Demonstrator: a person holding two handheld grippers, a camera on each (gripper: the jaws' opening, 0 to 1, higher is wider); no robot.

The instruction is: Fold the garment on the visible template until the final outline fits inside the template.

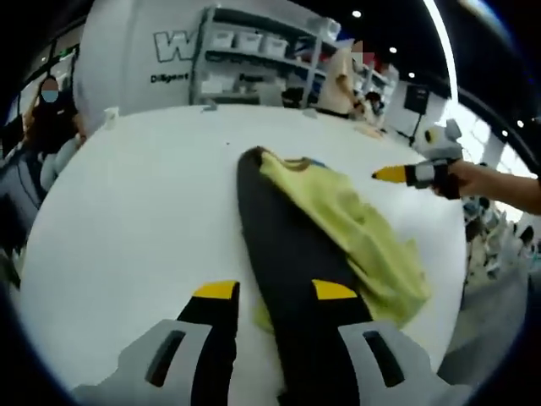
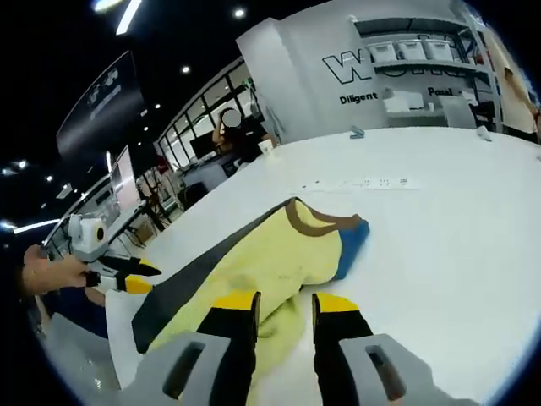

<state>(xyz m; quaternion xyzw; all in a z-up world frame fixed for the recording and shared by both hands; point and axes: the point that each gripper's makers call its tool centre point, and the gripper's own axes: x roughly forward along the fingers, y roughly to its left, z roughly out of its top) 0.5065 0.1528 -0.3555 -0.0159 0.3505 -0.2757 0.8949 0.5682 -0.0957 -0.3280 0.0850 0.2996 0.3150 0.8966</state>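
The yellow garment is seen lying crumpled on the white table, draped half over the dark template, a long strip. In the left gripper view the left gripper is held just above the template's near end, jaws apart, nothing clamped. In the right gripper view the right gripper is parked at the garment's near edge, jaws apart too (touching can't be told). The garment's long axis runs along the template, brown collar pointed away.
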